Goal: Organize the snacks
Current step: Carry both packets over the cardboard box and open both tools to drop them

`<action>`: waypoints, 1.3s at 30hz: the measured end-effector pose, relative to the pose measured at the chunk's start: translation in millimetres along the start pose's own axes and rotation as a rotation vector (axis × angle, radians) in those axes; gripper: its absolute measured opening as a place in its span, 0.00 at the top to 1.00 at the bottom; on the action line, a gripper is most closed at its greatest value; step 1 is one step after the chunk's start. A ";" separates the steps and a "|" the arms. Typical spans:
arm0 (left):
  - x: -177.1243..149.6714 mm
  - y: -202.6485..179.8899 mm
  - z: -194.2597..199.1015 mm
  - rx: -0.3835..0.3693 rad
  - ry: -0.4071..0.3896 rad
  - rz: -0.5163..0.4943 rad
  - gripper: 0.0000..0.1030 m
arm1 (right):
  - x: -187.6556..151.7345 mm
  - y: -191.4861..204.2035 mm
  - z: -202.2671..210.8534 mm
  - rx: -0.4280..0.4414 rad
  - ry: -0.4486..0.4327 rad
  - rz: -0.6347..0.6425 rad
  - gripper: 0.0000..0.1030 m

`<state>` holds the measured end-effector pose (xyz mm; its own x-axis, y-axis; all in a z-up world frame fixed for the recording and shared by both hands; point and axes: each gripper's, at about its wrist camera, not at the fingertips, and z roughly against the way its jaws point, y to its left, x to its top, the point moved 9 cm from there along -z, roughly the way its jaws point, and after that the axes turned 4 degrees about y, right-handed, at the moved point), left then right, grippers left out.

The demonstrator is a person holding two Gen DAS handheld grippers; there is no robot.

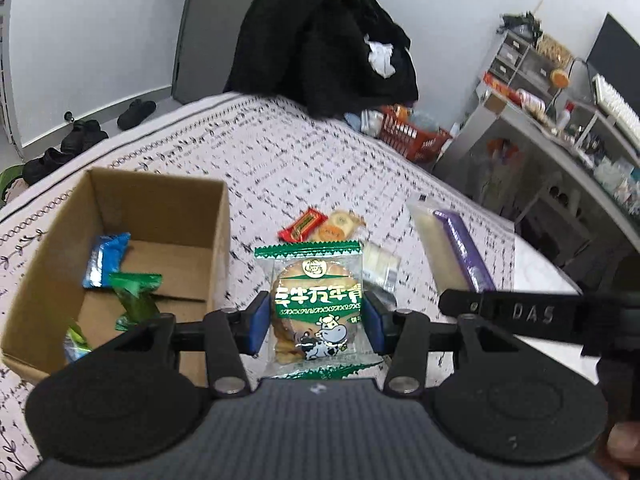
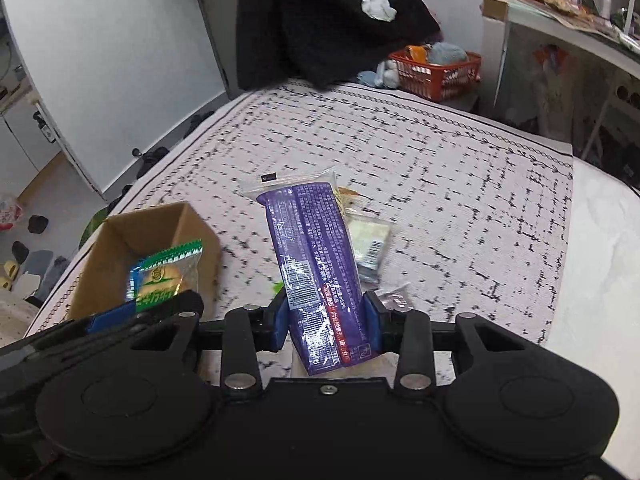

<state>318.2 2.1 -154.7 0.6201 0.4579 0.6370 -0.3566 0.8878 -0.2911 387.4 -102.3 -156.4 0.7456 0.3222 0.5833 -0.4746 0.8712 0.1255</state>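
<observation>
- Left wrist view: left hand-held gripper (image 1: 316, 322) pinches a green-and-clear cow biscuit pack (image 1: 316, 304) by its side edges, blue pads (image 1: 258, 322) pressed on both sides, pack upright and held off the bed.
- Cardboard box (image 1: 52, 280) sits just left of this gripper on the patterned bed cover (image 1: 260, 160); inside it a blue packet (image 1: 106, 260) and a green packet (image 1: 134, 298).
- Ahead of the gripper on the cover: red packet (image 1: 302, 224) touching a clear pack of round biscuits (image 1: 340, 226); a pale wafer pack (image 1: 380, 262) just right of the held pack.
- Far right: the other gripper's finger, with the purple pack (image 1: 464, 248) above it.
- Right wrist view: right hand-held gripper (image 2: 326, 320) pinches the purple snack pack (image 2: 316, 264) near its lower end, pack standing up, tilted slightly left.
- Left of this gripper: same box (image 2: 160, 224), with the left gripper (image 2: 140, 312) holding the green pack (image 2: 168, 276) over its near corner.
- Behind the purple pack, small packs (image 2: 370, 240) lie on the cover, partly hidden.
</observation>
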 end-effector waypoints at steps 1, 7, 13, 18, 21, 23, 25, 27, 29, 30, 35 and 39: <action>2.1 3.3 3.6 -0.009 0.000 0.012 0.54 | -0.1 6.1 1.7 -0.002 -0.004 0.006 0.64; 11.5 21.8 22.9 -0.011 -0.032 0.050 0.54 | 0.8 28.3 10.9 0.037 -0.001 -0.038 0.64; 16.6 39.1 36.9 -0.017 -0.043 0.059 0.54 | 6.2 52.9 19.2 0.034 -0.017 -0.018 0.64; 23.0 59.9 43.7 -0.011 -0.047 0.100 0.54 | 11.5 72.2 23.0 0.027 -0.033 -0.010 0.64; 27.5 76.6 46.8 0.015 -0.057 0.127 0.54 | 14.2 83.1 21.3 0.019 -0.034 -0.004 0.64; 30.3 85.3 47.4 0.035 -0.060 0.142 0.54 | 15.4 88.9 20.5 0.017 -0.036 -0.004 0.64; 32.3 94.9 48.9 0.045 -0.061 0.159 0.54 | 15.9 94.3 19.4 0.012 -0.039 -0.006 0.64; 35.0 102.8 49.6 0.050 -0.059 0.176 0.54 | 16.2 98.9 18.0 0.008 -0.042 -0.006 0.64; 37.0 112.0 51.0 0.060 -0.062 0.187 0.54 | 16.2 105.2 15.6 0.007 -0.044 -0.008 0.64; 37.6 117.6 51.8 0.069 -0.065 0.193 0.54 | 16.1 108.3 14.6 0.006 -0.046 -0.007 0.64; 39.8 138.8 51.3 0.101 -0.064 0.232 0.54 | 15.0 122.1 4.7 0.010 -0.041 -0.019 0.64; 38.7 150.5 50.8 0.125 -0.059 0.247 0.54 | 14.7 132.9 -0.5 0.017 -0.031 -0.012 0.64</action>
<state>253.1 151.0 -137.7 0.4634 0.6527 0.5993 -0.5773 0.7355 -0.3547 335.5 18.4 -131.5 0.7368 0.3000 0.6059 -0.4740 0.8683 0.1465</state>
